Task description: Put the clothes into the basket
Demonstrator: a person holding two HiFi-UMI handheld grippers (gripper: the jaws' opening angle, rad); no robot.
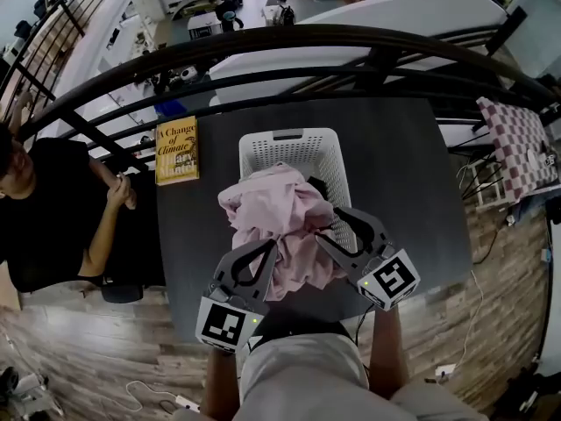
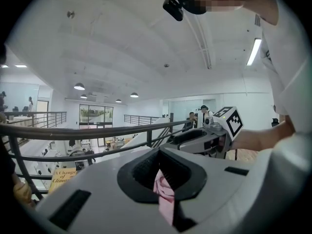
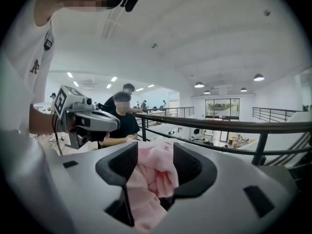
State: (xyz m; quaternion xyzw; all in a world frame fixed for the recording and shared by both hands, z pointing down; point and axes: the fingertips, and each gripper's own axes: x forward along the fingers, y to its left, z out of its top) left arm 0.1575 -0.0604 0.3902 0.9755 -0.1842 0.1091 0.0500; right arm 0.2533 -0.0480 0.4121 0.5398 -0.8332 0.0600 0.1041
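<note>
Garment (image 1: 279, 219) over basket (image 1: 289, 135), tight in left claw (image 2: 161, 169), loose within spread right claw (image 3: 153, 156).

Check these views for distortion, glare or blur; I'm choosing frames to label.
Head view: fisheye bows the railing into an arc; pink garment and basket sharp, evenly lit. Left gripper view: black circular vignette, ceiling strip light blown white. Right gripper view: same vignette, the garment between the jaws slightly soft.
</note>
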